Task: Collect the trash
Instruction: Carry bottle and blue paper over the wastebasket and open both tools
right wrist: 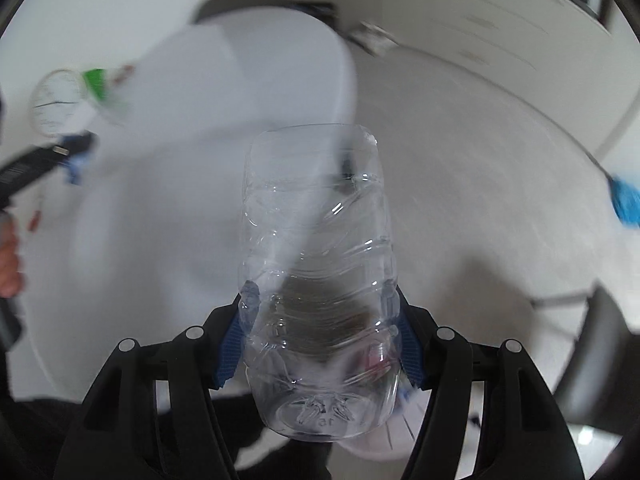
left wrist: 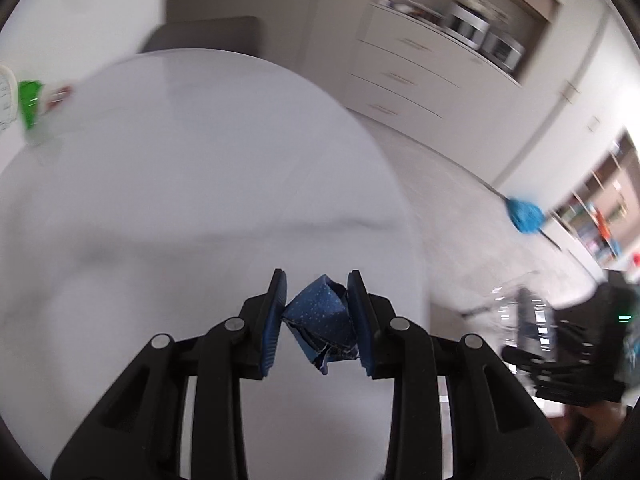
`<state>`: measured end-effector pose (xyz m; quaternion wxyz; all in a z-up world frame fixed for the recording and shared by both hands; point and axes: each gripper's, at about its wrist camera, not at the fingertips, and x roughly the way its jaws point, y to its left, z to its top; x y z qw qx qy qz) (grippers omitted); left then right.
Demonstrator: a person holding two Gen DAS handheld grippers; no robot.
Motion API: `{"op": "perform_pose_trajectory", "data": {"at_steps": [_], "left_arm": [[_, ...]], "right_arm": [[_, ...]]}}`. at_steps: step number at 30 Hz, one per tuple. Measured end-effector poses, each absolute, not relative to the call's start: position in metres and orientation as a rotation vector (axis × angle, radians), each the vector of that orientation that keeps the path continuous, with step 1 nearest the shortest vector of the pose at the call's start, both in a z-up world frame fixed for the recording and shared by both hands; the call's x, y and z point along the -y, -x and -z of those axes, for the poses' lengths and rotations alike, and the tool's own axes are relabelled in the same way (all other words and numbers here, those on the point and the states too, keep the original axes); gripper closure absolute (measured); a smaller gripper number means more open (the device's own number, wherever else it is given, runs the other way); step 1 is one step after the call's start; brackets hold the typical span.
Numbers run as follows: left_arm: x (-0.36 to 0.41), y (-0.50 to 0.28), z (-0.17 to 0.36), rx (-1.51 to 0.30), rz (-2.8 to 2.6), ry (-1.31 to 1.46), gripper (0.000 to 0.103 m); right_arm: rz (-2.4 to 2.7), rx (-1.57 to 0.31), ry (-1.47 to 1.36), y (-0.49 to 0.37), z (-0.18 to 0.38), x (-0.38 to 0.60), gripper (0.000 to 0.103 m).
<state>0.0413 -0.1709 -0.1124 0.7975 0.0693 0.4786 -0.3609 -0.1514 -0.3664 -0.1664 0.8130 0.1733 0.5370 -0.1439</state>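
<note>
My left gripper (left wrist: 318,284) is shut on a crumpled dark blue wrapper (left wrist: 322,320) with pale dots, held above the round white table (left wrist: 180,184). My right gripper (right wrist: 320,300) is shut on a clear empty plastic bottle (right wrist: 320,264), its base toward the camera, held over the table's right edge. The right gripper with the bottle (left wrist: 528,316) also shows at the right of the left wrist view. The left gripper (right wrist: 40,164) shows at the left of the right wrist view. Both views are blurred by motion.
A green-and-white item (left wrist: 30,108) lies at the table's far left, also in the right wrist view (right wrist: 98,80), beside a white round dial (right wrist: 54,104). A blue mop head (left wrist: 526,216) lies on the pale floor. Cabinets with drawers (left wrist: 412,76) stand behind. A dark chair (right wrist: 600,344) is at the right.
</note>
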Motion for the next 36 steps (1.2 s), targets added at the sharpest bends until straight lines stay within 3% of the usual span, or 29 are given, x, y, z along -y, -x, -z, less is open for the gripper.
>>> {"op": "perform_pose_trajectory", "data": {"at_steps": [8,12,18,24,26,27,29,36], "left_arm": [[0.237,0.057,0.135,-1.099,0.979,-0.34,0.071],[0.264,0.092,0.153,-1.11,1.031,-0.456,0.071],[0.297,0.14,0.185,-1.174,1.09,-0.55,0.071],[0.333,0.177,0.231,-1.25,1.183,-0.642,0.07],[0.344,0.189,0.248,-1.27,1.202,-0.688,0.058],[0.35,0.197,0.26,-1.29,1.207,-0.718,0.041],[0.36,0.211,0.278,-1.334,1.215,-0.754,0.019],[0.368,0.244,0.322,-1.428,1.196,-0.857,0.01]], "right_arm": [[0.43,-1.289,-0.519,0.247,0.291,0.394,0.038],[0.458,-1.371,-0.554,0.266,0.341,0.398,0.016],[0.514,-1.324,-0.588,0.304,0.33,0.411,0.005],[0.62,-1.261,-0.587,0.345,0.295,0.431,0.003],[0.643,-1.237,-0.599,0.357,0.283,0.436,0.003],[0.65,-1.229,-0.601,0.36,0.28,0.437,0.003],[0.664,-1.219,-0.596,0.367,0.275,0.44,0.003],[0.688,-1.241,-0.599,0.38,0.287,0.451,0.003]]}}
